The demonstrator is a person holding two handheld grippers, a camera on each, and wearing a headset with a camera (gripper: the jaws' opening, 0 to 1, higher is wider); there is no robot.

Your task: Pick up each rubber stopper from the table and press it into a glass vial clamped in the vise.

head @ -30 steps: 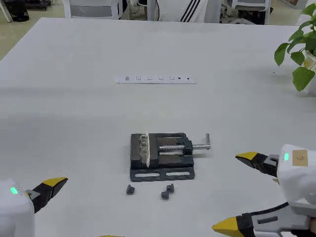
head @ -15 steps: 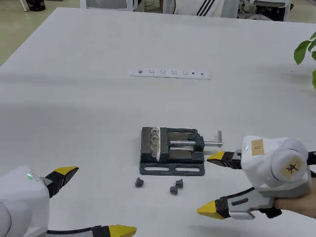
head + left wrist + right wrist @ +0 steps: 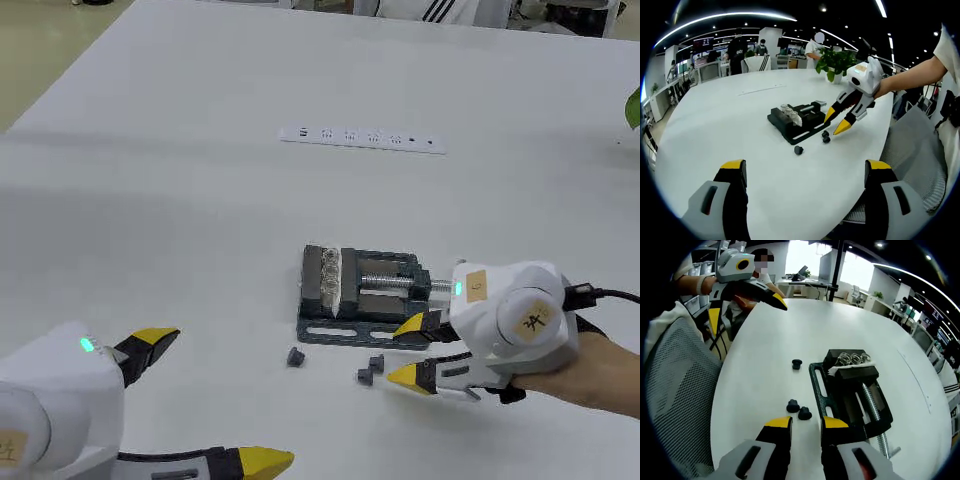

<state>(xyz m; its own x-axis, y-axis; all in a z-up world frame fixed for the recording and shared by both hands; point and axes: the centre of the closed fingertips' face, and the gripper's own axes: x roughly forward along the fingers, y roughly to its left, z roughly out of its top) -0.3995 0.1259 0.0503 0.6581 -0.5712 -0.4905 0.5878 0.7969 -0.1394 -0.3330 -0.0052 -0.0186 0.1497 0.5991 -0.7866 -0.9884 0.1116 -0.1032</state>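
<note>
Three small dark grey rubber stoppers were found on the white table at lower centre, just below the black metal vise, in which clear glass vials were clamped. The right gripper was held parted beside two stoppers, grasping nothing. The left gripper, lower left, was spread wide and empty. A white power strip was seen at upper centre.

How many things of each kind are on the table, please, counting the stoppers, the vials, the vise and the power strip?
Rubber stoppers: 3
Glass vials: 3
Vise: 1
Power strip: 1
Total: 8
</note>
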